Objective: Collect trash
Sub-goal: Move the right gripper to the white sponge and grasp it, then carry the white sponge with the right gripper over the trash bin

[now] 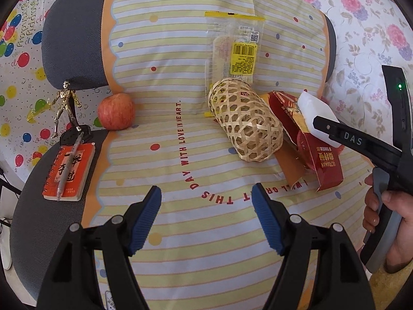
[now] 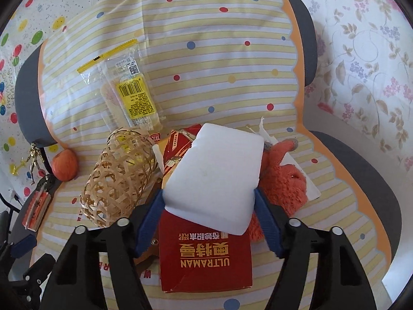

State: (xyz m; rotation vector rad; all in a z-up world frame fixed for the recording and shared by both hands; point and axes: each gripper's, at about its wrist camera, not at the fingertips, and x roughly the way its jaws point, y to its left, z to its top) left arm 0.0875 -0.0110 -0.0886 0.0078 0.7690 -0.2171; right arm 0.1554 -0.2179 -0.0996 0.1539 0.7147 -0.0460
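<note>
A woven bamboo basket [image 1: 245, 118] lies on its side on the striped cloth; it also shows in the right wrist view [image 2: 118, 175]. A clear and yellow food wrapper [image 1: 233, 49] lies behind it, also in the right wrist view [image 2: 126, 90]. A torn red Ultraman box [image 1: 317, 149] lies to the basket's right, also in the right wrist view [image 2: 206, 261]. My right gripper [image 2: 209, 204] is shut on a white foam block [image 2: 216, 175], held above the red box; the block also shows in the left wrist view [image 1: 316, 111]. My left gripper [image 1: 206, 201] is open and empty above the cloth, in front of the basket.
An apple [image 1: 116, 111], a gold figurine [image 1: 64, 106] and an orange notebook [image 1: 69, 173] with a pen sit at the left on the dark chair. An orange plush toy [image 2: 284, 178] on white paper lies right of the red box. Patterned walls surround the chair.
</note>
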